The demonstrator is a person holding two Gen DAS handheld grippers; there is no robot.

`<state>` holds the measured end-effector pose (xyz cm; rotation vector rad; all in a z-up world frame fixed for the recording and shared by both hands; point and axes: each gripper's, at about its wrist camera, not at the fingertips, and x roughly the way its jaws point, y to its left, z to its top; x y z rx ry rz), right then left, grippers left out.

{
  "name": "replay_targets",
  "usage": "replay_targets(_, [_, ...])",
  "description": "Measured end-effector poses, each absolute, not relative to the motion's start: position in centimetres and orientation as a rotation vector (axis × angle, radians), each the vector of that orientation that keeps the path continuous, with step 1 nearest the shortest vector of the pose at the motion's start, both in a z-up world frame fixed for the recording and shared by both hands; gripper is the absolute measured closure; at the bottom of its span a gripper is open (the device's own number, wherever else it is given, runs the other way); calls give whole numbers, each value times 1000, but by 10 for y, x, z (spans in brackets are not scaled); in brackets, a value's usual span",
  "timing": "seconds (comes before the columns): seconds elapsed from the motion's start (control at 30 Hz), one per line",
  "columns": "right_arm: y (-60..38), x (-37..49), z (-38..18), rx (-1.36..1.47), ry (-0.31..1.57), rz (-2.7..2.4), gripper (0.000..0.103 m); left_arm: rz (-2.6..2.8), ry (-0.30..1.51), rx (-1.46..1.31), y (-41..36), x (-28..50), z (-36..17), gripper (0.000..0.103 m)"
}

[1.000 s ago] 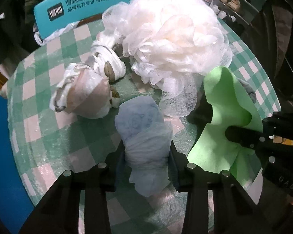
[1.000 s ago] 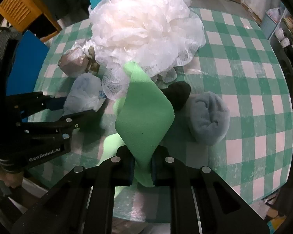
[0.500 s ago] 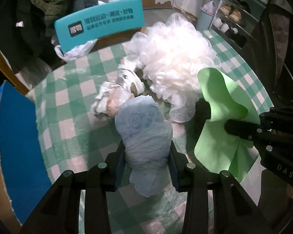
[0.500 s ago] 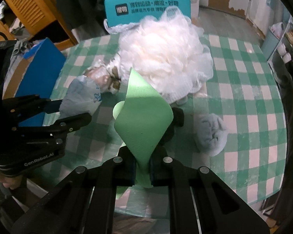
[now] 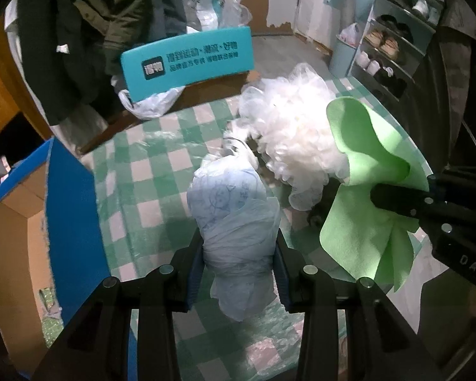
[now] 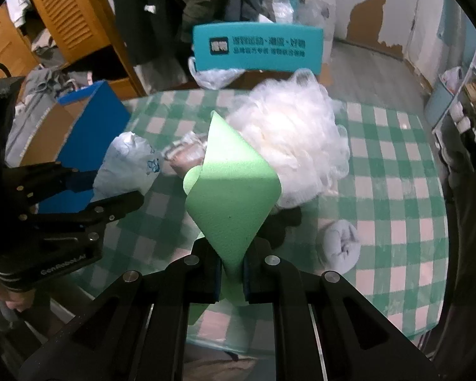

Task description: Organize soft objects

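The left hand-held gripper pinches a bagged blue bundle at its waist, above the counter; the right hand-held gripper clamps a limp green cloth. Both look light and squashy; the box sits at nine o'clock.

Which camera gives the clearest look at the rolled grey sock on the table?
The right wrist view: the rolled grey sock lies in the open on the checked tablecloth. In the left wrist view I cannot find it.
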<state>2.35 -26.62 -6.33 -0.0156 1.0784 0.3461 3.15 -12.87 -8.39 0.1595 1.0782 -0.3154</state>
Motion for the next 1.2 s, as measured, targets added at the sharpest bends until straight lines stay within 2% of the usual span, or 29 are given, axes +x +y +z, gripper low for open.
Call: replay_targets(1.2, [-191,36,-11,-55,968,484,94,-160,955,94,-44,11,-29,63])
